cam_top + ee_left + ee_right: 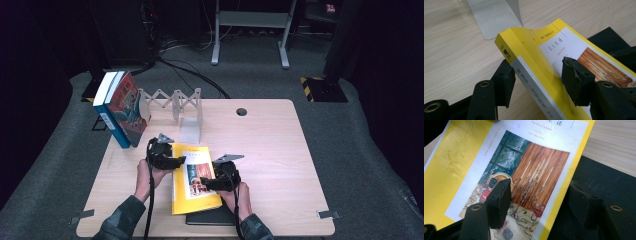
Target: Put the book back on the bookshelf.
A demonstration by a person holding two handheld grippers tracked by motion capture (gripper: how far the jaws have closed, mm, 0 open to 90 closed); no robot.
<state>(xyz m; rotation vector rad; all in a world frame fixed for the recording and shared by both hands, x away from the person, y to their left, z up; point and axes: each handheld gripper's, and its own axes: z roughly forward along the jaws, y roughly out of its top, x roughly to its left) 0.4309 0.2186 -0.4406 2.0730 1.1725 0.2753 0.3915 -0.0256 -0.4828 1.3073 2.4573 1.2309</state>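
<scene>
Item 1: yellow book [192, 180], lying cover-up on the table [270, 150] at about 6 o'clock from the table's centre, resting partly on a dark flat object [210, 218] that shows under its near edge. In the left gripper view I see the yellow book's [534, 52] spine corner lifted off the wood.

Item 2: left gripper [172, 161], at the book's 9 o'clock edge. I see its jaws set one on each side of the spine, one below, one on the cover; whether they press the book I cannot tell.

Item 3: right gripper [202, 184], at the book's 3 o'clock edge. In the right gripper view one jaw lies over the cover picture, the other over the dark flat object [609, 180] beside the edge; jaws apart, nothing clamped.

Item 4: metal bookend [191, 122] at 12 o'clock from the book, with standing books [121, 107] at 10 o'clock.
</scene>
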